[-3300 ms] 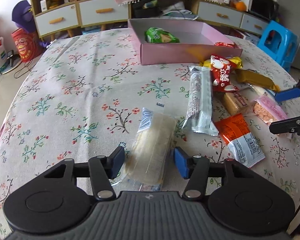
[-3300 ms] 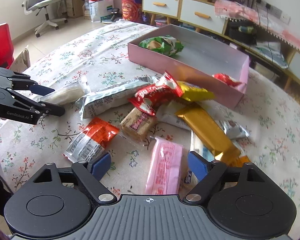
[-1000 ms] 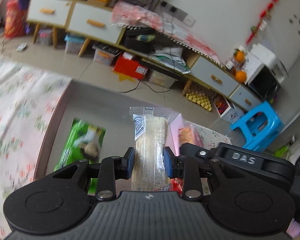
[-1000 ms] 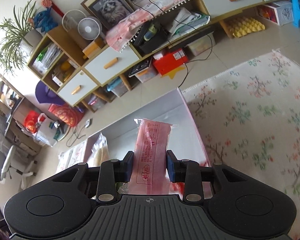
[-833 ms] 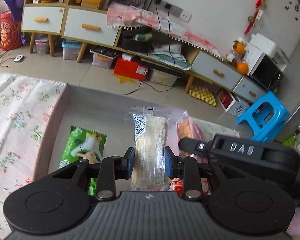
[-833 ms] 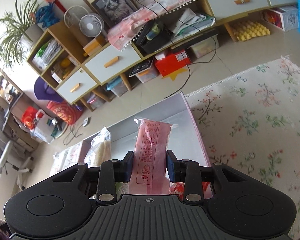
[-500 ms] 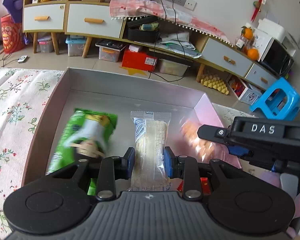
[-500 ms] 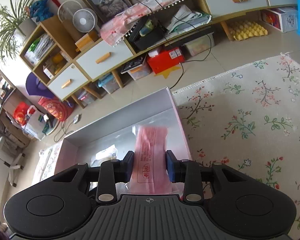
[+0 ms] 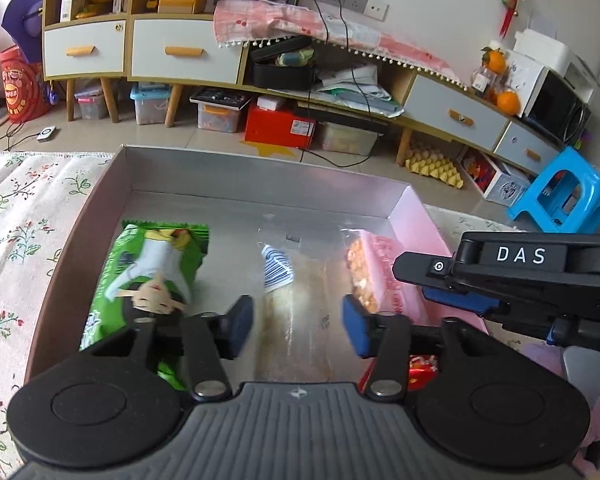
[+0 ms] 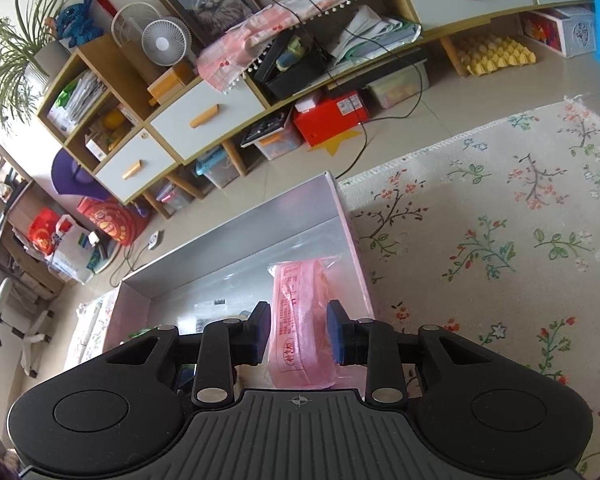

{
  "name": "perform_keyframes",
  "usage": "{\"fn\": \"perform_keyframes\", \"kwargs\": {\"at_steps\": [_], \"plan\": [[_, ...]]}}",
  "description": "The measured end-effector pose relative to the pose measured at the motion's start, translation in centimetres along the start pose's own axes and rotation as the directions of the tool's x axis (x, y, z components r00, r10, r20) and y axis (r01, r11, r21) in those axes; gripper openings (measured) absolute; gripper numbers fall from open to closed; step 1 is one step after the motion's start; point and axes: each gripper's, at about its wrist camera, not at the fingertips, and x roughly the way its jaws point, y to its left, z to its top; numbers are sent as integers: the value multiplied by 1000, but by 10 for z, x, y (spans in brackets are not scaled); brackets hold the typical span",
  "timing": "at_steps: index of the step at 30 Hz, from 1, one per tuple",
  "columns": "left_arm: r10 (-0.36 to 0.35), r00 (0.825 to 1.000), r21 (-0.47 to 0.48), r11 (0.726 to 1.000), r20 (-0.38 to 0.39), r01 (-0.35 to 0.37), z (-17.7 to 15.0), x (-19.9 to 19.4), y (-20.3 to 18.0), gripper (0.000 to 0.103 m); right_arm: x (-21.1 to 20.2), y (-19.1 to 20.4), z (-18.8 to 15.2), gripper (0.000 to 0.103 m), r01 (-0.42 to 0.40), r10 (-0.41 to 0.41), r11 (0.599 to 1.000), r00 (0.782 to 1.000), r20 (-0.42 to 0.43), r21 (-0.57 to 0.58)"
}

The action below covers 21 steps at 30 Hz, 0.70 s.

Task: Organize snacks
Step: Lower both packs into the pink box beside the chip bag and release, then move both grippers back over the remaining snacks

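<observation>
- L wrist view: left gripper (image 9: 298, 324) spread wide, blue pads clear of everything, hovering over the pink box (image 9: 420, 220)
- clear-wrapped pale snack (image 9: 296, 308) lies flat on the box's silver floor btwn the two pads, touching neither; blue-striped end points to the far wall
- green snack pack (image 9: 148, 276) lies along the box's left side, partly hidden under the left finger
- pink snack pack (image 9: 380, 276) against the box's right wall, beside the clear one; right gripper (image 9: 460, 294) w/ "DAS" label comes in from the right edge, one blue pad at the pack; can't tell from here if it grips
- red wrapper (image 9: 420, 364) peeks out low behind the right finger
- floral tablecloth (image 9: 16, 220) under and left of the box
- R wrist view: right gripper (image 10: 298, 332) partly apart, small gap each side btwn pads and pink snack pack (image 10: 300, 316), so not clamping
- pack lies inside pink box (image 10: 352, 240) near its right wall, lengthwise along the fingers
- clear-wrapped pale snack (image 10: 216, 312) only faintly seen on box floor to the left
- floral tablecloth (image 10: 500, 240) right of the box
</observation>
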Motion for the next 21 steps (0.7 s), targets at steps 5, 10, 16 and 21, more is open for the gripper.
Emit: {"fn": "perform_keyframes", "kwargs": {"at_steps": [5,10,16,21], "plan": [[10,1000,19,1000,2,-10,2,-9,-4,68,-14,4,3,35,-12,12,1000,1000,0,-5],[7,1000,20,1000,-1,-7,3,-24,-3,77,-30,17,0,40,4,-4,998,1000,-5,-58],[-10,1000,-15,1000,-9,10,4,-44,3,85,-52,29,-6,52,25,-26,995,1000,-9,-101],[-29,999,-42,999,-17,29,3,-61,11,91,-73,33,-10,65,22,-24,993,1000,-14,-114]]}}
